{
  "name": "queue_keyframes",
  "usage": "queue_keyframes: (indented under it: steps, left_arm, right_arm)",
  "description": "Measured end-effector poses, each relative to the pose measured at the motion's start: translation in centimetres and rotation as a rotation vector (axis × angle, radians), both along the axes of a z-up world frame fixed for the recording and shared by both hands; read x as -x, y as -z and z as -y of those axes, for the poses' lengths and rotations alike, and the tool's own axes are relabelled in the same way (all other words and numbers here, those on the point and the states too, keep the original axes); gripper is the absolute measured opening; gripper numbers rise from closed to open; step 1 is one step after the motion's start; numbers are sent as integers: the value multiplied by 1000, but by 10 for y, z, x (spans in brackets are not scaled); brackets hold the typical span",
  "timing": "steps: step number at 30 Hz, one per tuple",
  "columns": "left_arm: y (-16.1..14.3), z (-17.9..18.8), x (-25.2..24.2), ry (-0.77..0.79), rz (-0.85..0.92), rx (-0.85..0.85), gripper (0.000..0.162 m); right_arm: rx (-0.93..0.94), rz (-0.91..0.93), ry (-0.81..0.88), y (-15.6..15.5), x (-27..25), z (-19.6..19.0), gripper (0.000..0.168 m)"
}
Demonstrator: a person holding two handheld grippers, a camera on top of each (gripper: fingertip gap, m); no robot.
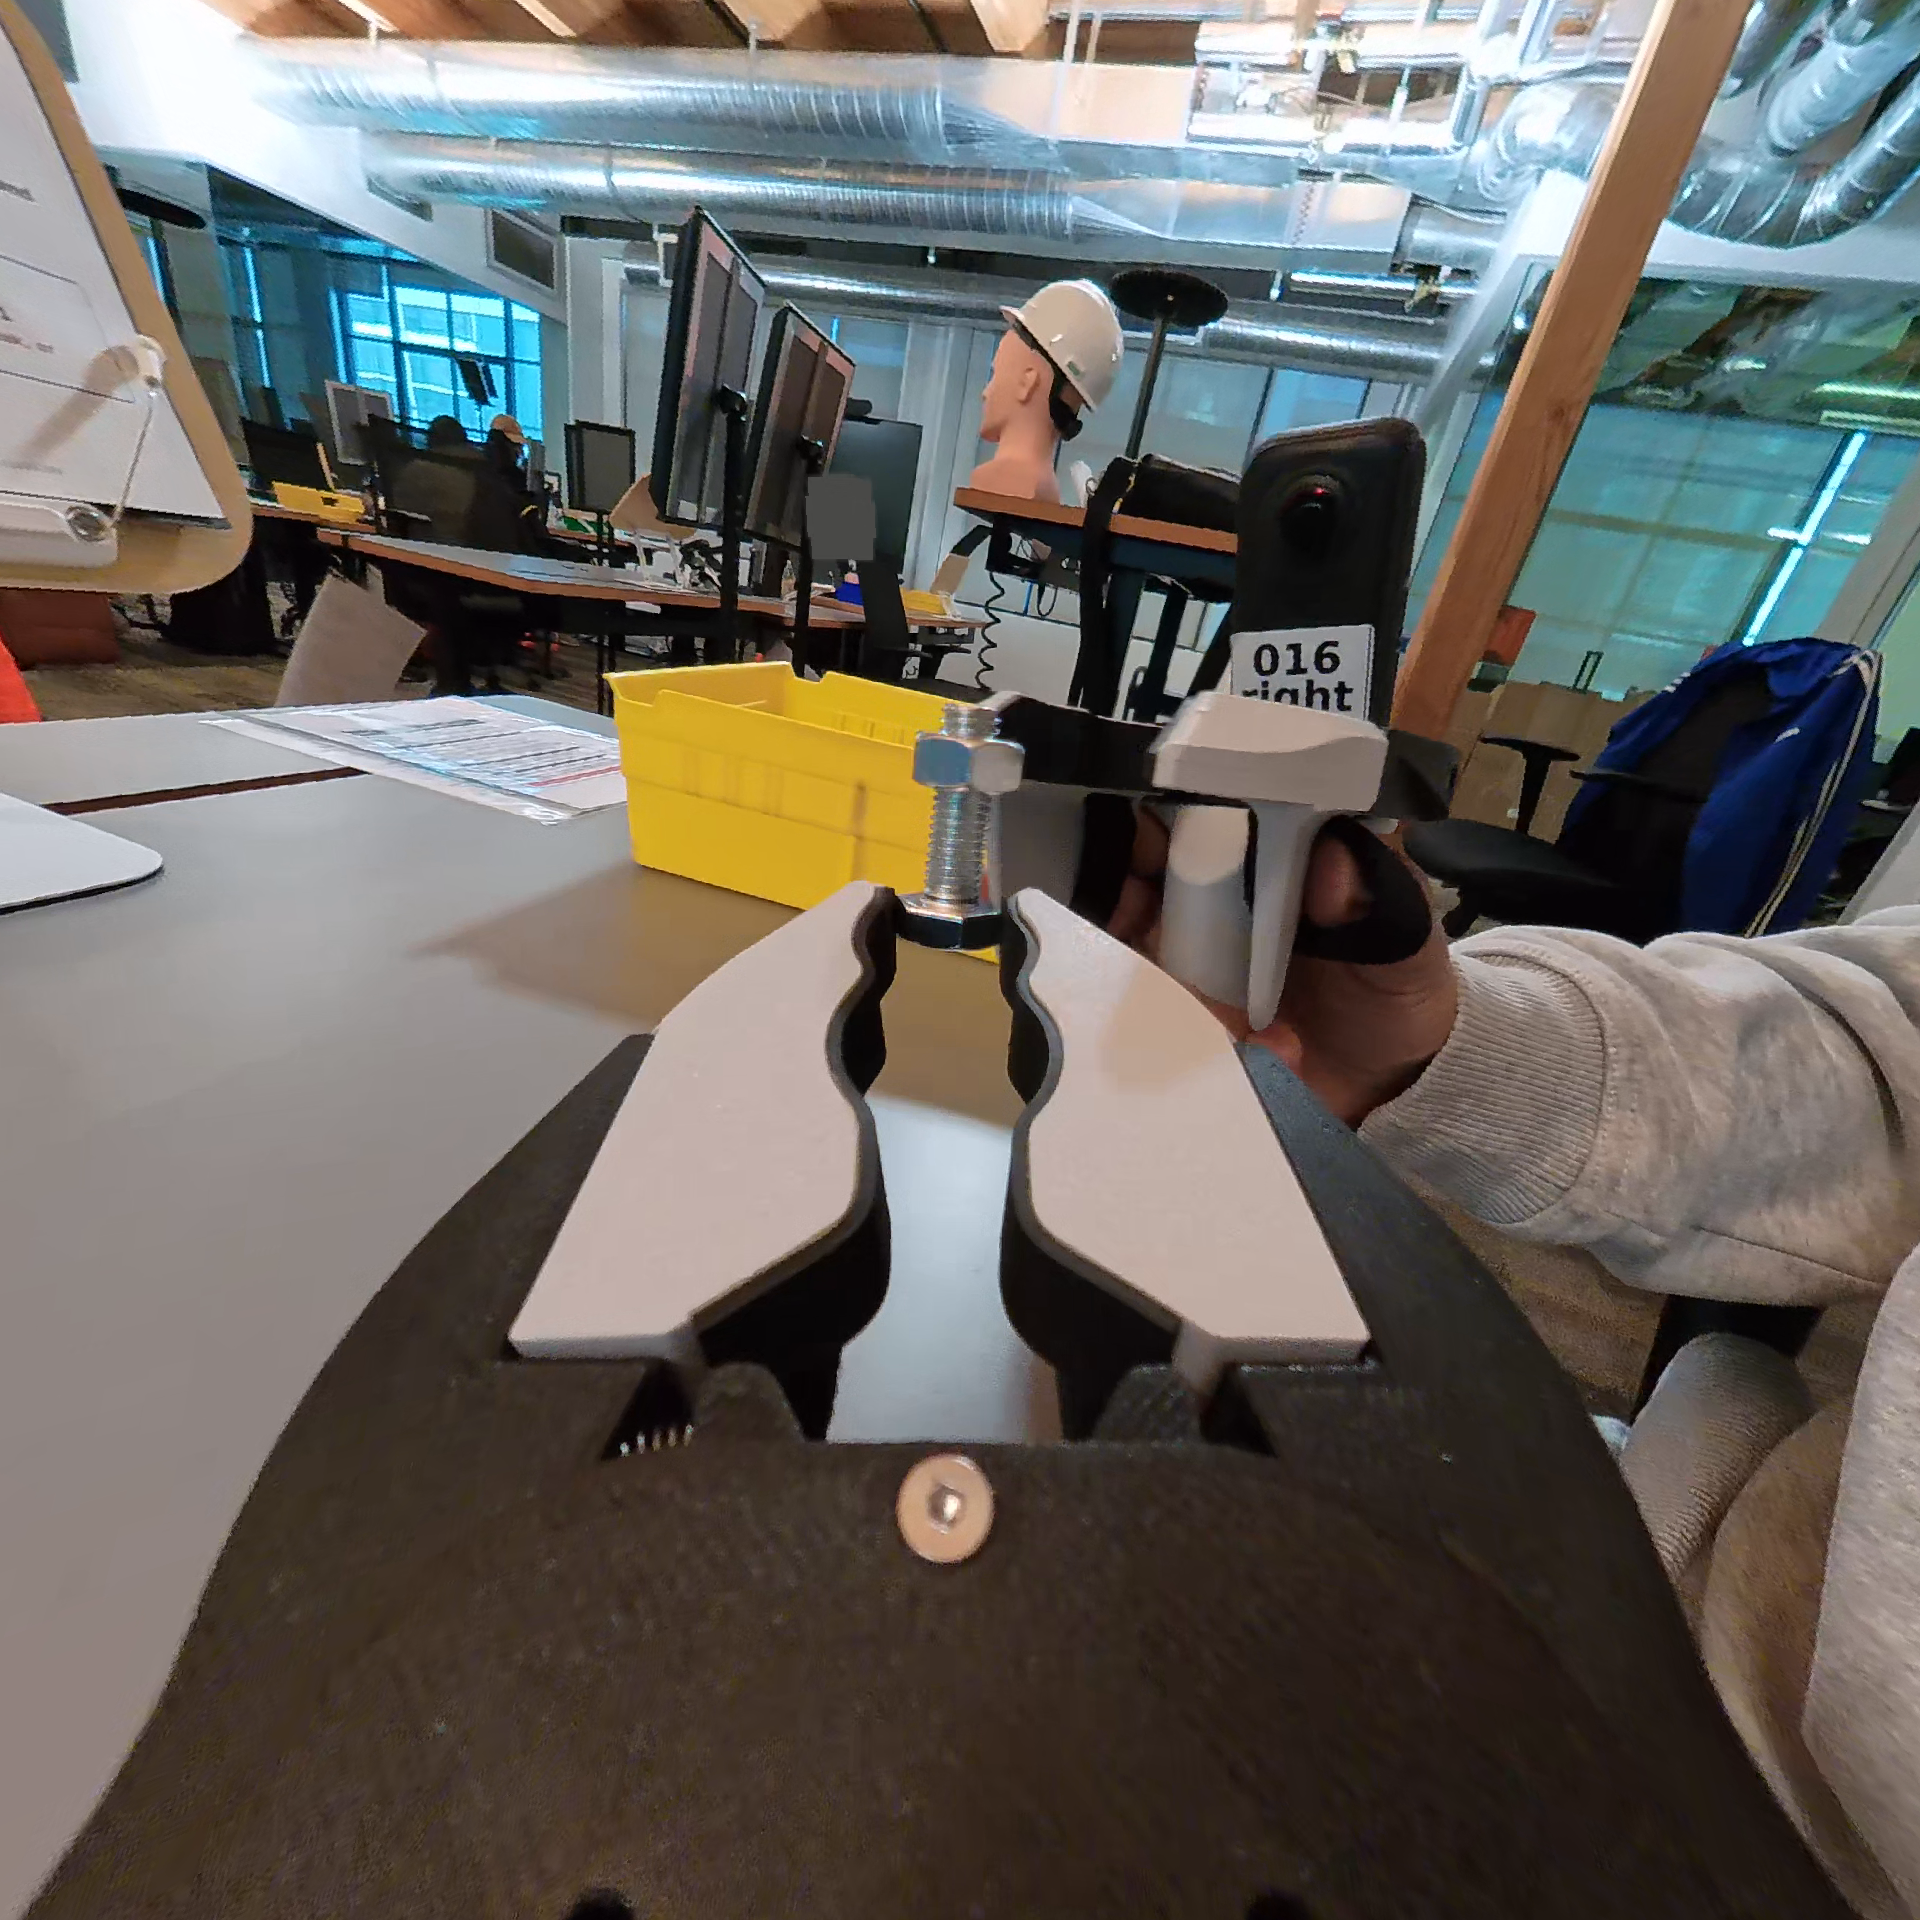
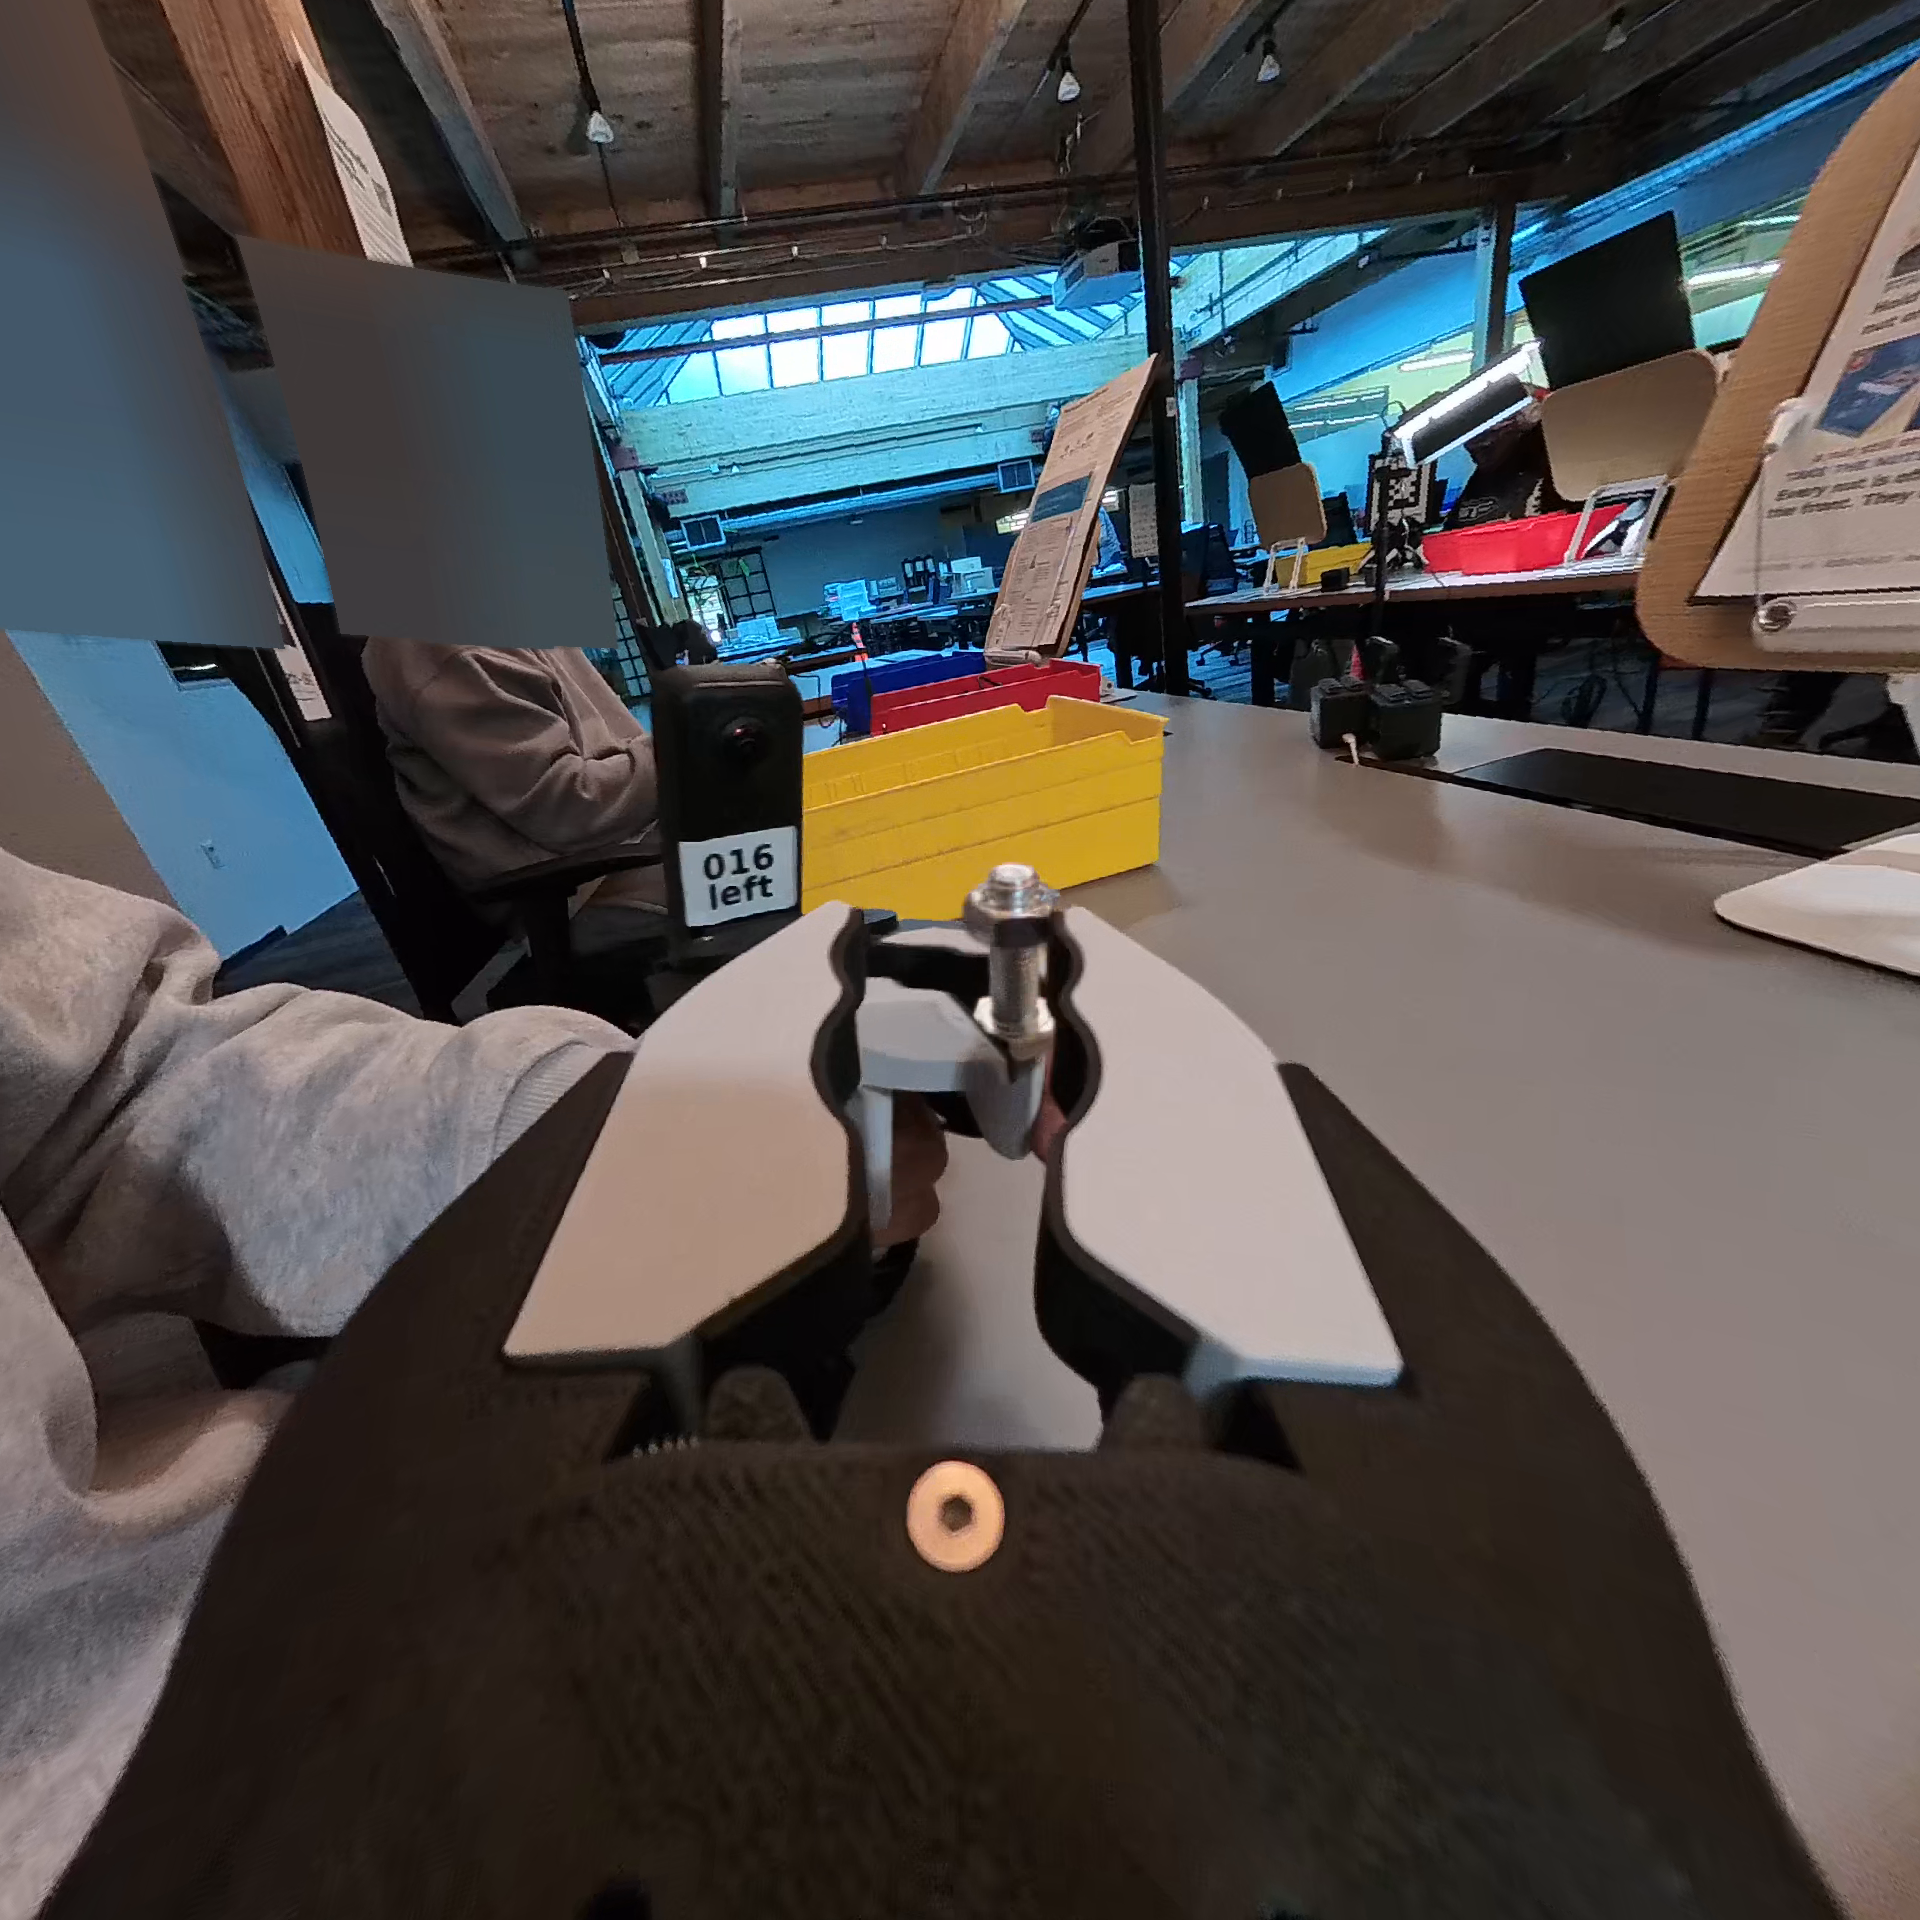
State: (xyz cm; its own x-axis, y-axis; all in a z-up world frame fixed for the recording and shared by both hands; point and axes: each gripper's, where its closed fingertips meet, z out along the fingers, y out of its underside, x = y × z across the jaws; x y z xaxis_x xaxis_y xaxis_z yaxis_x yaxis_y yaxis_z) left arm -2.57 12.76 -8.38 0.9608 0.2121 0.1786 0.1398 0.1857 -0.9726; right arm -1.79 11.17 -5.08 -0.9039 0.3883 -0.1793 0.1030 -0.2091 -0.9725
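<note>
A silver bolt (image 1: 954,847) stands upright above the grey table (image 1: 312,1039). My left gripper (image 1: 948,925) is shut on its hex head at the bottom. A silver nut (image 1: 948,758) sits at the top of the thread. My right gripper (image 2: 961,920) comes in from the right, level with the nut (image 2: 1013,899). Its jaws stand wider than the nut, which lies at the tips against the right finger. In the right wrist view the left gripper's fingers (image 2: 1003,1091) hold the bolt head (image 2: 1013,1023) from the left.
A yellow bin (image 1: 769,790) stands on the table just behind the bolt, also in the right wrist view (image 2: 987,800). A laminated sheet (image 1: 436,743) lies at the back left. A white stand base (image 2: 1829,914) sits at the right. A person sits beyond the table. Both grippers' tips are close together, under 4 cm apart.
</note>
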Motion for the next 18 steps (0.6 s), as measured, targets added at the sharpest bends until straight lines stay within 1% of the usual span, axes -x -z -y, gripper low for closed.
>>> queue_keyframes:
  steps: [4,6,11,12,16,18]
  left_arm:
    - [-1,3,5,-15,22,-21,21]
    - [-1,4,5,-16,23,-21,21]
    - [0,1,3,-7,17,-13,21]
    - [0,1,3,-7,17,-13,21]
    - [-1,2,3,-10,21,-20,21]
    - [-1,2,3,-8,19,-20,21]
  right_arm:
    - [7,-7,-22,-2,-4,-1,21]
    - [15,-12,-4,-4,-2,-3,21]
    - [35,12,17,-4,3,-5,29]
    - [34,7,16,-4,2,-5,28]
    - [5,-30,-11,-4,-6,0,15]
    - [-26,-36,-13,0,-6,3,14]
